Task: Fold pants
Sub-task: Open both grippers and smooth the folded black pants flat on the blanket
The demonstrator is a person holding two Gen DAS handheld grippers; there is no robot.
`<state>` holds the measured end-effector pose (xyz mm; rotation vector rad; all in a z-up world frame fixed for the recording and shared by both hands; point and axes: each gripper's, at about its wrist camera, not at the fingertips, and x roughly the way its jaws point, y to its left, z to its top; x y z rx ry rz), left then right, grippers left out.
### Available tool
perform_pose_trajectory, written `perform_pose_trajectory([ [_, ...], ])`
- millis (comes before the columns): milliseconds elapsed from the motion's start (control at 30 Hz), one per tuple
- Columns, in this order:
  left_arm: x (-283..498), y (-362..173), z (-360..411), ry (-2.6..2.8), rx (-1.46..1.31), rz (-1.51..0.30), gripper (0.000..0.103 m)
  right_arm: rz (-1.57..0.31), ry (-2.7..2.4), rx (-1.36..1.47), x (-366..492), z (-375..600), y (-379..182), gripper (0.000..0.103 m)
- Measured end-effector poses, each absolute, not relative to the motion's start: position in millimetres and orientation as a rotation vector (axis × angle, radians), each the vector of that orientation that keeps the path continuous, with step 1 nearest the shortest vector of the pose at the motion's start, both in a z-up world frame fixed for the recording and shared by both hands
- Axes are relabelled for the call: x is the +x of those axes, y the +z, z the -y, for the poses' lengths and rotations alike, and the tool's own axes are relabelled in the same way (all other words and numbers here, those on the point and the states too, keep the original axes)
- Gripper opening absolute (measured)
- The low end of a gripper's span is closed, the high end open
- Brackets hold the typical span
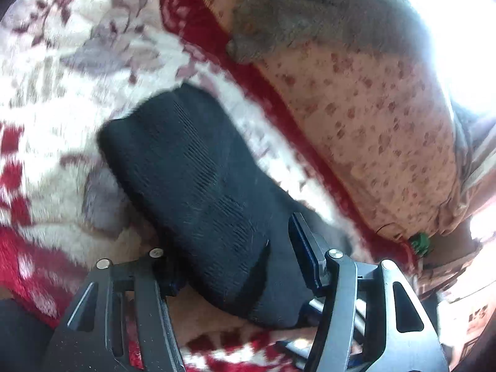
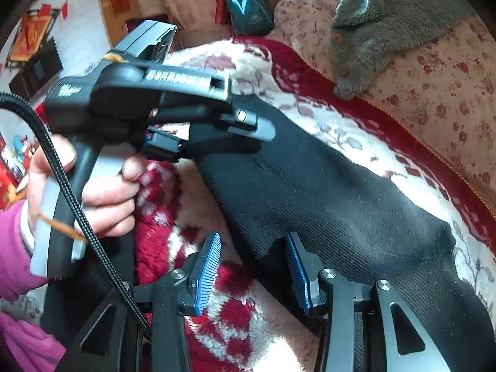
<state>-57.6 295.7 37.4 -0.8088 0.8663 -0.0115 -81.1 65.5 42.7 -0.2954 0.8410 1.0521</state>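
While both grippers' jaws stand spread, the black pants (image 2: 310,186) lie diagonally across the floral blanket (image 2: 356,133), left gripper (image 1: 235,263) straddling one end, right gripper (image 2: 254,266) at the other.

The right gripper (image 2: 252,271) has black slotted linkage arms, silver pivot screws and blue ribbed pads (image 2: 206,271). The left gripper (image 2: 201,142) is black with a grey trigger, white lettering and a braided black cable (image 2: 71,204). The hand (image 2: 93,192) wears a magenta sleeve (image 2: 12,248).

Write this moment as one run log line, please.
left gripper: open, astride black pants | right gripper: open at pants edge | surface: floral blanket
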Motion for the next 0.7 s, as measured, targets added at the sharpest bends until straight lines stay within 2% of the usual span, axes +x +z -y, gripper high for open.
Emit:
perform_pose_trajectory([
  [67, -56.0, 53.9, -297.7, -0.021, -0.805, -0.848, 0.052, -0.836, 1.024, -0.299, -78.7, -64.6, 43.6, 0.049],
  [133, -55.5, 68.2, -299.8, -0.026, -0.815, -0.85, 0.048, -0.84, 1.015, -0.3, -76.2, -65.8, 42.3, 0.049],
  [267, -63.2, 88.6, -300.0, -0.018, -0.772, -0.818, 0.048, -0.843, 1.009, -0.311, -73.5, -76.6, 40.9, 0.05],
  [333, -70.8, 88.8, -302.2, 0.023, -0.74, -0.812, 0.048, -0.86, 1.012, -0.248, -68.4, -77.5, 40.7, 0.05],
  [433, -83.1, 80.5, -308.4, 0.065, -0.725, -0.828, 0.048, -0.921, 1.052, -0.153, -61.2, -78.2, 36.5, 0.057],
  [700, -118.2, 75.7, -329.8, 0.228, -0.634, -0.793, 0.048, -0.994, 1.119, -0.052, -68.8, -56.4, 40.6, 0.057],
])
